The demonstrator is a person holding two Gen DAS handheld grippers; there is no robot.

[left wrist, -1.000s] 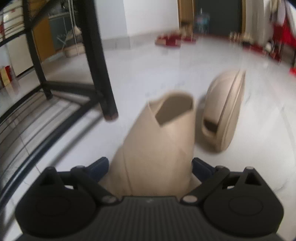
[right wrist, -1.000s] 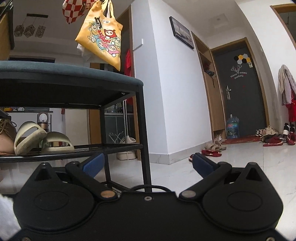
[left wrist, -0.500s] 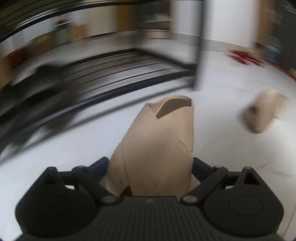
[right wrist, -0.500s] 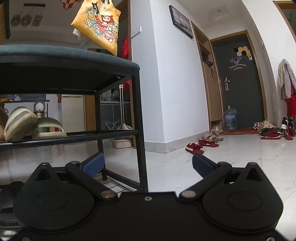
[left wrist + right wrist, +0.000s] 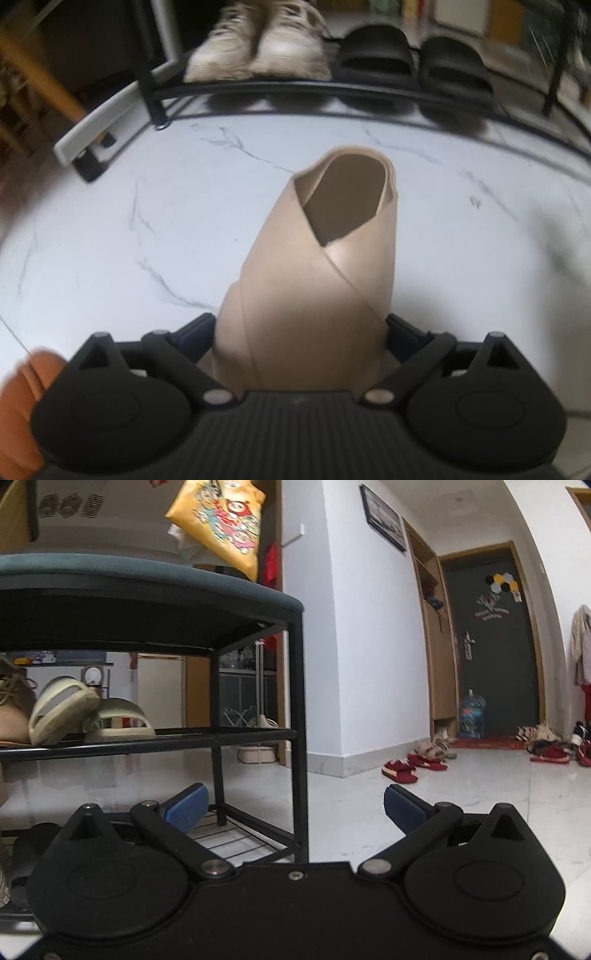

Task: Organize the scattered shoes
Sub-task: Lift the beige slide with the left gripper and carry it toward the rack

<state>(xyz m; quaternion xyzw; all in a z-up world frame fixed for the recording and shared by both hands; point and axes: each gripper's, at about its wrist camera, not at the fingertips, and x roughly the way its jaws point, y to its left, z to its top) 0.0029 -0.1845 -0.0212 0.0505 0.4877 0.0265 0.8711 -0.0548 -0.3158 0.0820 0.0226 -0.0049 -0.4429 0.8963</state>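
Observation:
My left gripper is shut on a beige slipper and holds it above the white marble floor, toe pointing toward the black shoe rack. On the rack's bottom shelf stand a pair of pale sneakers and a pair of black slides. My right gripper is open and empty beside the rack, whose middle shelf holds cream sandals and a tan laced shoe.
Red slippers and more shoes lie scattered on the floor near the dark door. A water bottle stands by the door. A yellow bag hangs above the rack's cushioned top. A white board lies left of the rack.
My left gripper has swung with the beige slipper from facing the second slipper on the open floor to facing the rack's bottom shelf. The right gripper has shifted slightly.

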